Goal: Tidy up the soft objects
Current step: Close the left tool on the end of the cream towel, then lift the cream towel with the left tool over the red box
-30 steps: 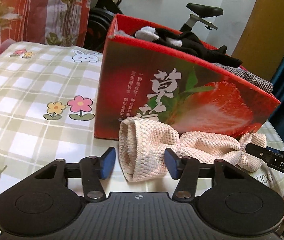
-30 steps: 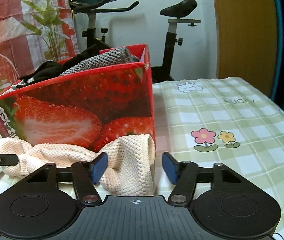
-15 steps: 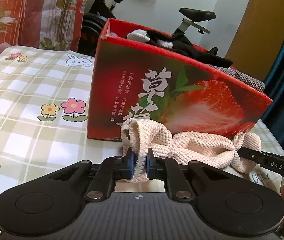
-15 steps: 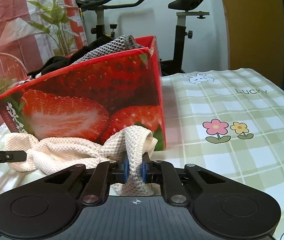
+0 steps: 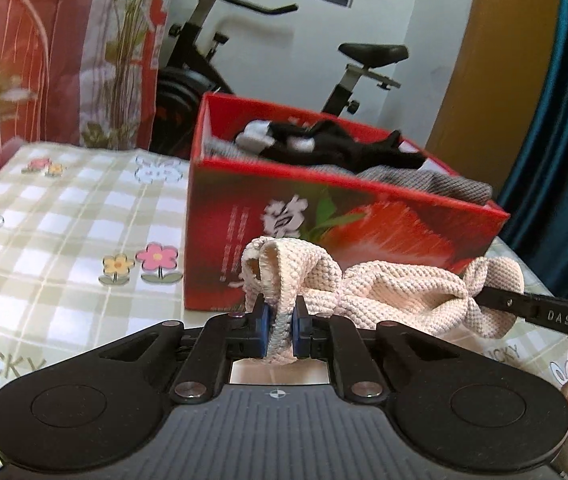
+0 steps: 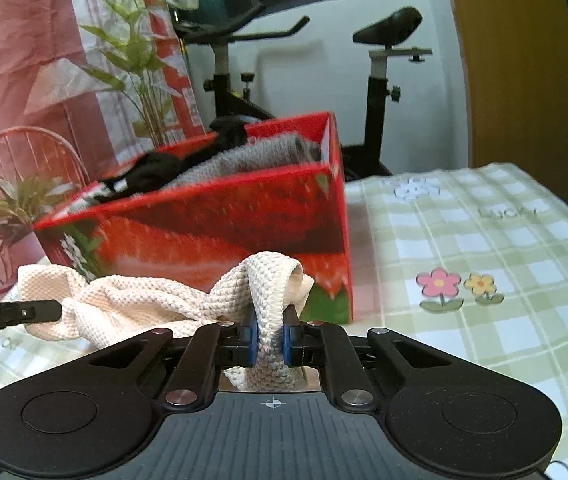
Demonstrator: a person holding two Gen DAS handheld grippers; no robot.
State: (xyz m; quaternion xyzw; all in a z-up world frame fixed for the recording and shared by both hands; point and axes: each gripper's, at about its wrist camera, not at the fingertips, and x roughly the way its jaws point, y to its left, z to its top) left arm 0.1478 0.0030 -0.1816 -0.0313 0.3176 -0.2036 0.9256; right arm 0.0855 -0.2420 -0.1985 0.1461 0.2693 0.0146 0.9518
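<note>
A cream knitted cloth (image 5: pixel 384 292) hangs between my two grippers in front of a red strawberry box (image 5: pixel 324 216). My left gripper (image 5: pixel 280 330) is shut on the cloth's left end. My right gripper (image 6: pixel 268 338) is shut on the cloth's right end (image 6: pixel 267 292). The cloth is lifted off the checked tablecloth and sags in the middle (image 6: pixel 131 300). The box (image 6: pixel 219 216) holds black, white and grey soft items (image 5: pixel 324 148). The right gripper's finger (image 5: pixel 540 312) shows in the left wrist view, the left one's finger (image 6: pixel 11 314) in the right wrist view.
The table has a green checked tablecloth (image 5: pixel 55 220) with flower and rabbit prints. An exercise bike (image 6: pixel 304 80) stands behind the table. A potted plant and red wire chair (image 6: pixel 15 184) stand at the left. A blue curtain (image 5: pixel 564 140) hangs at the right.
Both grippers closed on the cloth's ends, then rose with it. The box now appears lower and its contents show more.
</note>
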